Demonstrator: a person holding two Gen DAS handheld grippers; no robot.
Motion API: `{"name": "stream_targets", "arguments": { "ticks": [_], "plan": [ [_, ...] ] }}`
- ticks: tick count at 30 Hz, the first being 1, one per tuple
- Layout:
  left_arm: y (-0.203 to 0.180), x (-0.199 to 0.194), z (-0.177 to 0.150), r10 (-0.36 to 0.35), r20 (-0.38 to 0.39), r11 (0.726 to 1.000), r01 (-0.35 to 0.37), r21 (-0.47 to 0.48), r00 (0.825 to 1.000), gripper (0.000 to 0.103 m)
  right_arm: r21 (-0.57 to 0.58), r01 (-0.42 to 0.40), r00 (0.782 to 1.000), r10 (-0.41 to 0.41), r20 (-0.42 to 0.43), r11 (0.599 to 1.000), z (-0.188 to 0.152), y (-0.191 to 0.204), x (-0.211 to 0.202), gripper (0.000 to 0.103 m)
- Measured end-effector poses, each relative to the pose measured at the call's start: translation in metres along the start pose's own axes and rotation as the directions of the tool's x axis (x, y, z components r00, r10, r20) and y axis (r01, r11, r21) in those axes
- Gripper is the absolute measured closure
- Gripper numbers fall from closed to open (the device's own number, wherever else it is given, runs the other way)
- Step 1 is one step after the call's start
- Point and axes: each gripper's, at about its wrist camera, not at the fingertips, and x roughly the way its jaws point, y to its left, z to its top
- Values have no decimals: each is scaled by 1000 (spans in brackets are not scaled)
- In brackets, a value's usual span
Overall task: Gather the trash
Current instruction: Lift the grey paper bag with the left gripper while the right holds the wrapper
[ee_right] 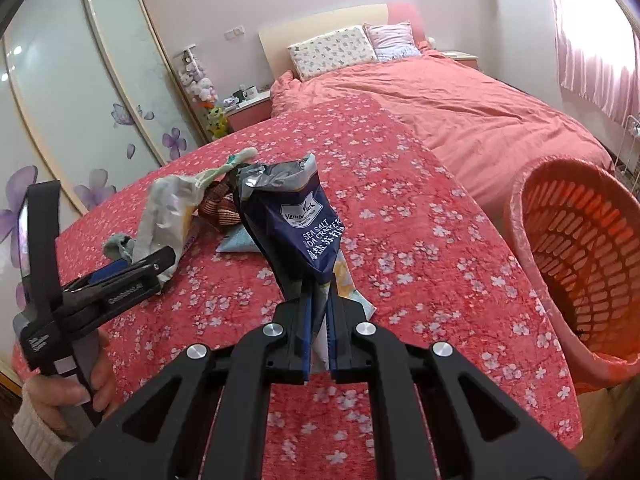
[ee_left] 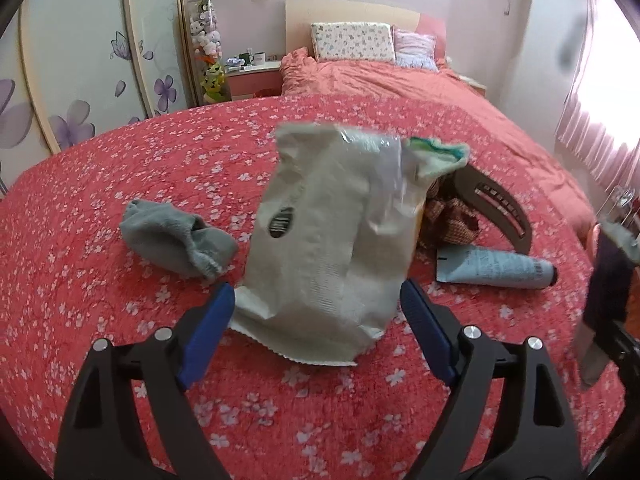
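Through your left wrist camera, your left gripper [ee_left: 316,320] has its blue fingers [ee_left: 208,332] spread wide on either side of a pale crumpled wrapper [ee_left: 324,248]. The wrapper's lower end lies between them, and no pad is pressing on it, so nothing is gripped yet; that spread looks meant to clear the bag's full width. A grey sock [ee_left: 176,240], a white tube [ee_left: 496,268] and a dark curved piece [ee_left: 500,204] lie around it on the red flowered bedspread [ee_left: 120,360], clearly not all trash.

Through your right wrist camera, your right gripper [ee_right: 319,340] is clamped tight on the bottom edge of a navy cracker bag [ee_right: 296,224], holding it upright and clear of the cover. The orange basket [ee_right: 580,264] stands just off the bed's right edge, near enough, I judge, to drop the bag in. A wardrobe with purple flowers [ee_right: 80,120] and pink curtains [ee_right: 592,48] frame the bedroom.
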Motion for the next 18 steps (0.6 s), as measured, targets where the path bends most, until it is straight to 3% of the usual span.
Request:
{"name": "stream_targets", "arguments": {
  "ticks": [3,6,10,18],
  "plan": [
    [-1,4,-1,4,-7,1000,-3,8,1000,24,10,-8,1000,8,-1,1000,-1,-9,-1,97],
    [1,4,-3,-14,-9,1000,14,8,1000,45,14,-8,1000,8,-1,1000,-1,-12,-2,97],
    [6,1,-5,-31,1,1000,31,0,1000,60,18,-9,1000,9,-1,1000,-1,-15,-3,97],
    [19,-21,-9,-72,32,997,72,3,997,64,16,-12,1000,12,6,1000,-2,-17,-9,97]
  ]
}}
